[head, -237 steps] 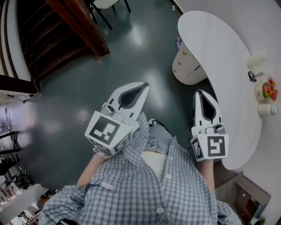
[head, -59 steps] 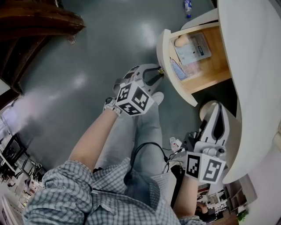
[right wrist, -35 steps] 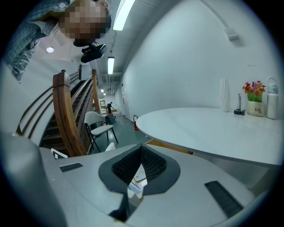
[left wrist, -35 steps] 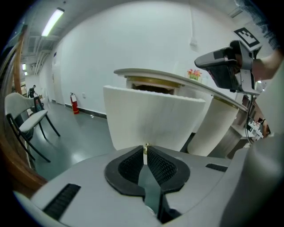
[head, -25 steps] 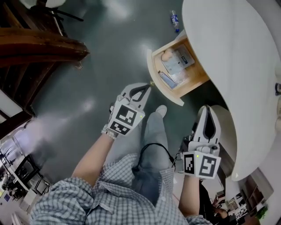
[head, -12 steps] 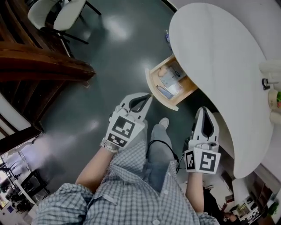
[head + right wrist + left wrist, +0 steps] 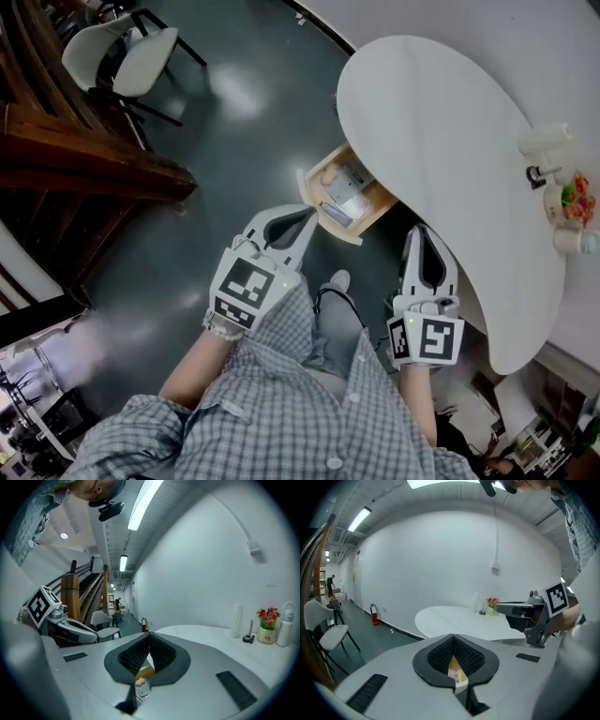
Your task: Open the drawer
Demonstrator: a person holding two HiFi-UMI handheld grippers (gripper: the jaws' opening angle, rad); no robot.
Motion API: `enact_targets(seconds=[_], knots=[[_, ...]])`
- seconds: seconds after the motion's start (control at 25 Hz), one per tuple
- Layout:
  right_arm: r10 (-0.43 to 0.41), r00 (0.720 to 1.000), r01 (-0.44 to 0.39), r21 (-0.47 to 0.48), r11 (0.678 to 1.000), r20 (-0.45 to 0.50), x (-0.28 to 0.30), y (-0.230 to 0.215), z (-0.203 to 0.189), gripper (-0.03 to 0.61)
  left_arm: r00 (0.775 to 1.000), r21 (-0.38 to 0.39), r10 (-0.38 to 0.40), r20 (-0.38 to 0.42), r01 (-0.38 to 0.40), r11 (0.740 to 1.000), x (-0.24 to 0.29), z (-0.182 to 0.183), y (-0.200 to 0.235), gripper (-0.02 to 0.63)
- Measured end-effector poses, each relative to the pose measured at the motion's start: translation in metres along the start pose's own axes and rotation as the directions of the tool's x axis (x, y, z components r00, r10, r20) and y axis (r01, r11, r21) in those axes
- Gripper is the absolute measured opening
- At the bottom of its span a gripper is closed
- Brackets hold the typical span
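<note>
The drawer (image 7: 317,202) stands pulled out from under the white table (image 7: 441,141), at about 1 o'clock of the head view's middle. Its curved pale front faces the floor side, and papers (image 7: 343,184) and a small pale lump lie inside. The left gripper (image 7: 307,217) hangs just at its 7 o'clock, apart from it, jaws pressed together on nothing. The right gripper (image 7: 424,232) sits at the drawer's 4 o'clock beside the table edge, jaws likewise together and empty. A chair (image 7: 131,56) stands far off at 10 o'clock.
</note>
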State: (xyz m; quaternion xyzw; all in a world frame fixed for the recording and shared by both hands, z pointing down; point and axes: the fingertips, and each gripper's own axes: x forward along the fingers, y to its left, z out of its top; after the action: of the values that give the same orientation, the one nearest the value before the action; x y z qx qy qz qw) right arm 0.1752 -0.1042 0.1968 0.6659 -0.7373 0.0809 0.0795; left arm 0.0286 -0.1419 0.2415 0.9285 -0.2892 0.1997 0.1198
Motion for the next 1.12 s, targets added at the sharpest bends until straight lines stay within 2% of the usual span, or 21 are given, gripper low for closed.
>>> enact_targets(seconds=[0.32,0.52,0.8,1.12], knots=[[0.037,0.999,-0.037,-0.021,0.999,0.037,-0.012,0.011,0.021,0.002,0.998,0.093,-0.006,0.057,0.001,0.996,-0.007,0.041,-0.014,0.005],[0.049,0.998,-0.048,-0.027,0.998,0.049,-0.018,0.007,0.028,0.002,0.995,0.045,-0.02,0.097,0.015,0.999,-0.007,0.057,-0.021,0.005],[0.04,0.995,-0.034,-0.069,0.997,0.089,-0.022,0.001,0.042,0.002,0.995,0.065,-0.027,0.098,0.021,0.998,-0.005,0.065,-0.021,0.005],[0.025,0.996,-0.02,-0.056,0.998,0.087,-0.023,-0.006,0.042,0.002,0.995,0.073,-0.046,0.091,0.039,0.997,-0.004,0.064,-0.026,0.005]])
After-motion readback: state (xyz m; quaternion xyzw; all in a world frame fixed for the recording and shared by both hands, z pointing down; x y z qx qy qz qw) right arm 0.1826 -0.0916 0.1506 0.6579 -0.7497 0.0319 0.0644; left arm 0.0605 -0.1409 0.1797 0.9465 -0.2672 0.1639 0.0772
